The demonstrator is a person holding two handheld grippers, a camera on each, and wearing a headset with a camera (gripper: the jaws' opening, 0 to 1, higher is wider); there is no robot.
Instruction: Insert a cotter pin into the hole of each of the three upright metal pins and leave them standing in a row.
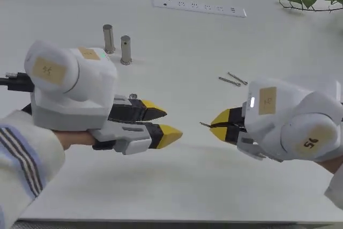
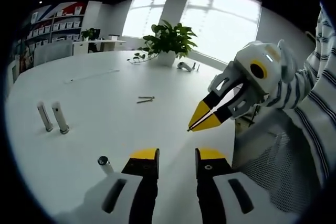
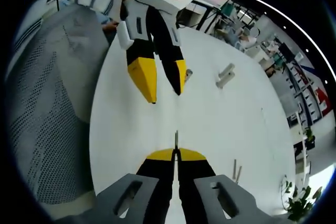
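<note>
Nearest, the white left gripper point(image 1: 172, 123) with yellow-tipped jaws is hovering, its jaws spread apart and gripping nothing. Facing it, the matching right gripper point(image 3: 176, 151) is pinching a thin metal cotter pin point(image 3: 176, 139). The left gripper view is revealing a short upright metal pin point(image 2: 105, 163) beside the left jaw, which the head view half hides. Farther off, two more upright metal pins point(image 1: 125, 49) are standing together and two spare cotter pins point(image 1: 230, 81) are lying on the white table point(image 1: 177, 186).

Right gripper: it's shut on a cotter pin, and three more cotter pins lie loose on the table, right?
Two, not three, loose cotter pins lie on the table (head view); the right gripper is shut on a cotter pin.
</note>
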